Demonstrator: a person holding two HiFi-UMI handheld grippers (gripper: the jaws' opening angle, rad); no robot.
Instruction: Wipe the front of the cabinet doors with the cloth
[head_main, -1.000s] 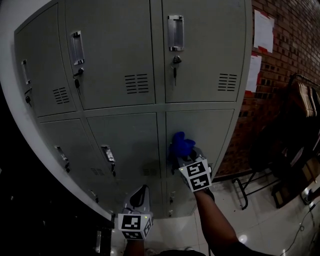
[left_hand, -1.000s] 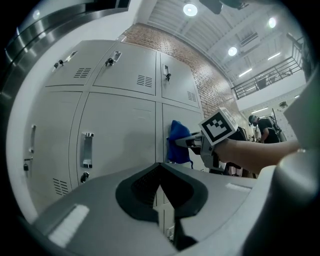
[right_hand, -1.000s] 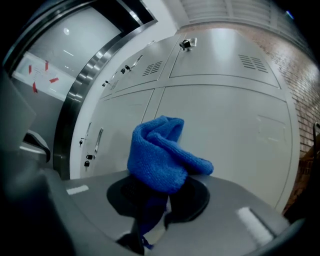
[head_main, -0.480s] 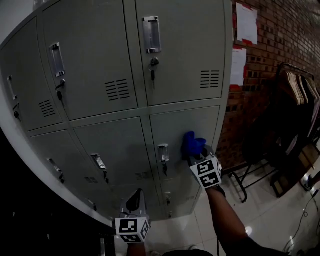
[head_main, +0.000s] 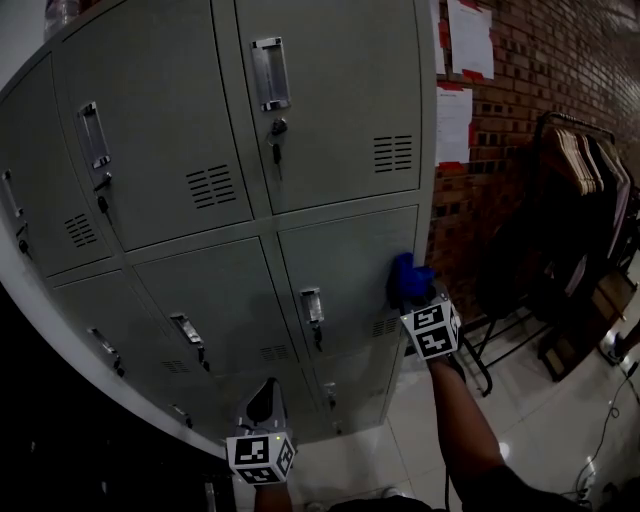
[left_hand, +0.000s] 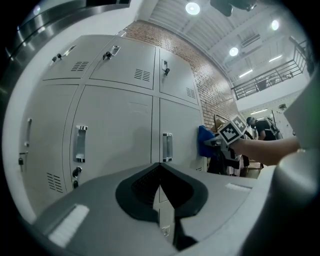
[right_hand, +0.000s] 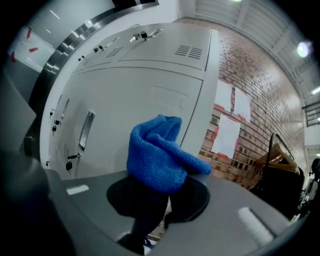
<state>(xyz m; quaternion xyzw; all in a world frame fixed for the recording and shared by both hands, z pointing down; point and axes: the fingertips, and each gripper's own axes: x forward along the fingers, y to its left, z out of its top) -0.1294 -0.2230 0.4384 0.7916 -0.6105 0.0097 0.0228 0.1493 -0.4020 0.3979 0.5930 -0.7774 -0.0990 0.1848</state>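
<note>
Two grippers show. The right gripper has its fingers tight on one blue cloth, pressed against a grey cabinet door. The left gripper hangs low, fingers closed on nothing.

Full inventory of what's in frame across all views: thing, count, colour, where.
cabinet doors: at least six, grey, left and centre
door handles: one per door, silver
cloth: one, blue, against a lower right door
papers: two, white with red trim, on the brick wall
brick wall: one, red-brown, right of the cabinet
clothes rack: one, dark, far right
floor: pale glossy tiles, below
left tongs: grey, shut, empty, held low
right tongs: grey, shut on cloth
right forearm: one, bottom right
</note>
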